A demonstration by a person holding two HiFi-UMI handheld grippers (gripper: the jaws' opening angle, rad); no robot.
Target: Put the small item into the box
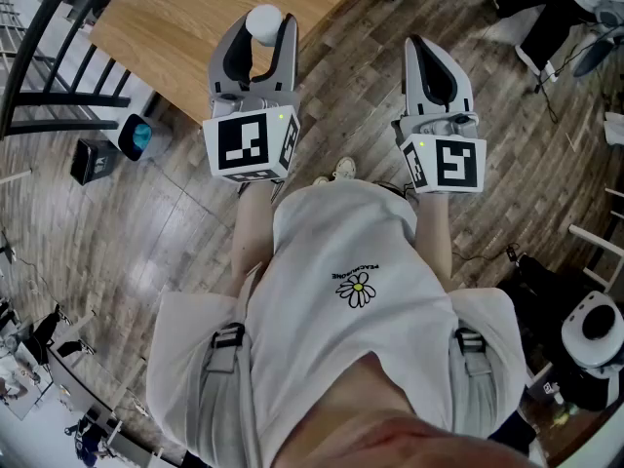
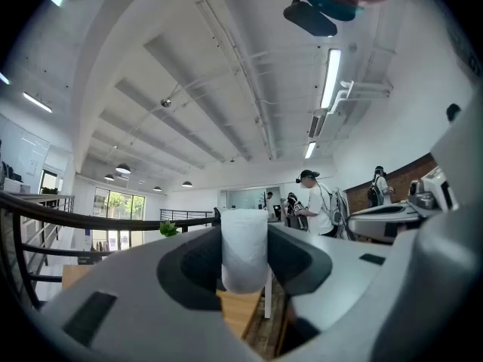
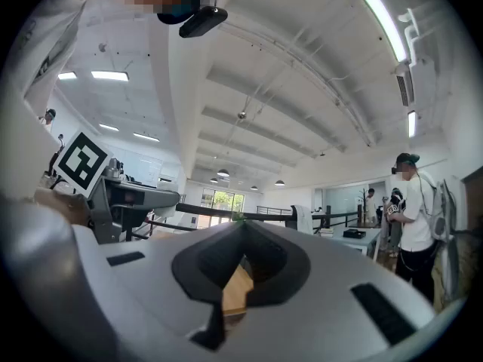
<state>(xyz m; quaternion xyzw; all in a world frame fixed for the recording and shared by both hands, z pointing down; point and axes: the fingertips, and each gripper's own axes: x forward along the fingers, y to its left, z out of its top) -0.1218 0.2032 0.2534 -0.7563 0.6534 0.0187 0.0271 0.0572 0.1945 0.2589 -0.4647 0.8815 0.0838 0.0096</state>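
Over the wooden floor [image 1: 341,76], near a corner of the bench [image 1: 185,18], we hold both claws raised in front of us. Our left claw [image 1: 259,47] grasps the small white item [image 2: 244,251], a rounded roll pinched at its sides and carried high. Our right claw [image 1: 429,61] is clenched on nothing. We judge the roll could slip and drop to the floor if the squeeze slackens or we swing it. No box shows in any view, so we must find one before letting go.
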